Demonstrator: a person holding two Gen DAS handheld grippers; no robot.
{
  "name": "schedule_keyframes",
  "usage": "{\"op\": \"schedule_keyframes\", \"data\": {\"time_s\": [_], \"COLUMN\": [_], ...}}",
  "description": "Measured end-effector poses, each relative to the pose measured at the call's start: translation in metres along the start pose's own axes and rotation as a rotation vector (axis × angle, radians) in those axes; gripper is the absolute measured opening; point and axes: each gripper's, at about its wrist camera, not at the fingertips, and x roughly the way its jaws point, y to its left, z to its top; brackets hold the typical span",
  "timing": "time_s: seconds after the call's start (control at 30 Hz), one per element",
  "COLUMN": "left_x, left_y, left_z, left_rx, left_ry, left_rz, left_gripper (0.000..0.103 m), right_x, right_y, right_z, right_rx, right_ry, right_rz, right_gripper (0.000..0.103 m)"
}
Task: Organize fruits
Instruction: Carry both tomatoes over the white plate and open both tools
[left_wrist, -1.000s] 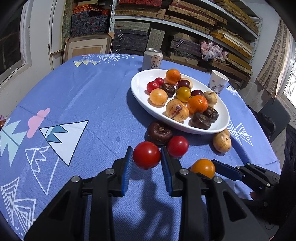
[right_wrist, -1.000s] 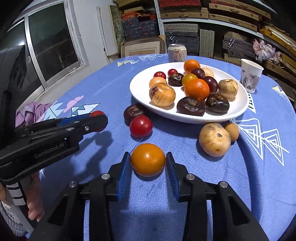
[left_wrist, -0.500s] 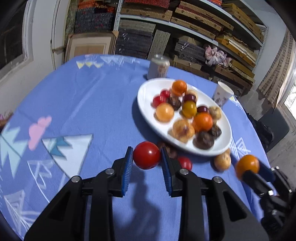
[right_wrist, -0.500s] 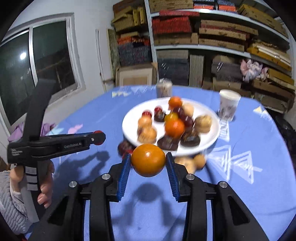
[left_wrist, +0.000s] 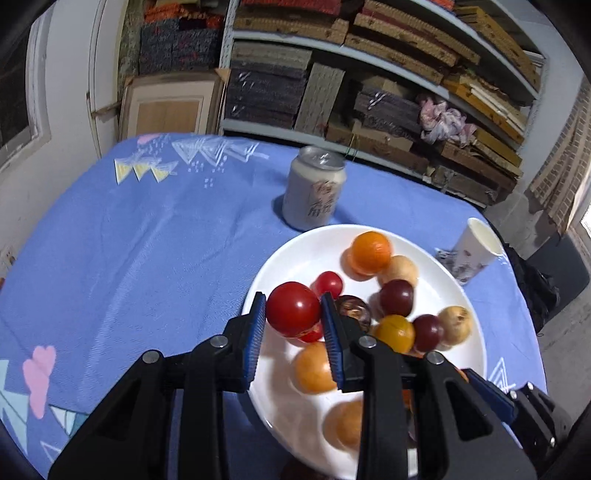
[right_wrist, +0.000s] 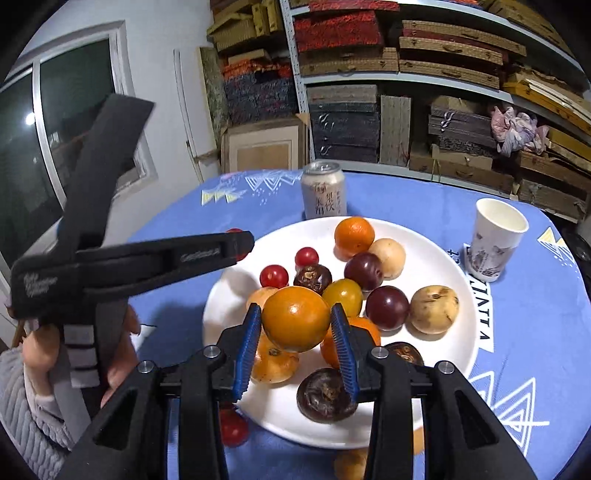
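Note:
My left gripper (left_wrist: 293, 314) is shut on a red tomato (left_wrist: 293, 308) and holds it in the air over the left edge of the white plate (left_wrist: 295, 254). An orange tomato (right_wrist: 295, 318) sits between the blue pads of my right gripper (right_wrist: 295, 325), which is shut on it above the plate's (right_wrist: 436, 258) near half. The plate carries several fruits: oranges, dark plums, small red tomatoes, pale round fruits and dark brown ones. From the right wrist view the left gripper's black body (right_wrist: 147, 258) reaches in from the left, held by a hand (right_wrist: 118, 354).
A drink can (left_wrist: 314, 192) stands behind the plate and a paper cup (right_wrist: 495, 240) to its right, all on the blue patterned tablecloth (left_wrist: 147, 240). A red tomato (right_wrist: 232, 428) and pale fruits (right_wrist: 351, 463) lie on the cloth by the plate's near rim. Shelves of boxes fill the background.
Both grippers lifted their tomatoes off the cloth and carried them forward. They now hang over the plate, which fills much more of both views.

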Motion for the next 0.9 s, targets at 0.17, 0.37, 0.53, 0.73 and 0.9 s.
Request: {"op": "schedule_keyframes", "data": {"time_s": [0.17, 0.37, 0.53, 0.73, 0.9], "left_x": [0.024, 0.031, -0.006, -0.071, -0.09], "left_y": [0.01, 0.009, 0.015, 0.037, 0.028], "left_z": [0.002, -0.003, -0.007, -0.046, -0.111], "left_rx": [-0.007, -0.012, -0.031, -0.048, 0.004], "left_ry": [0.028, 0.026, -0.027, -0.083, -0.063], "left_rz": [-0.025, -0.049, -0.037, -0.006, 0.034], "left_gripper": [0.03, 0.043, 0.053, 0.065, 0.067], "right_x": [0.018, 0.025, -0.003, -0.079, -0.11], "right_y": [0.003, 0.003, 0.005, 0.001, -0.009], "right_z": [-0.001, -0.005, -0.001, -0.014, -0.056], "right_rx": [-0.017, -0.022, -0.018, 0.03, 0.048], "right_ry": [0.022, 0.025, -0.014, -0.148, -0.166], "right_rz": [-0.003, -0.009, -0.004, -0.013, -0.064], "right_gripper": [0.04, 0.041, 0.041, 0.059, 0.064]}}
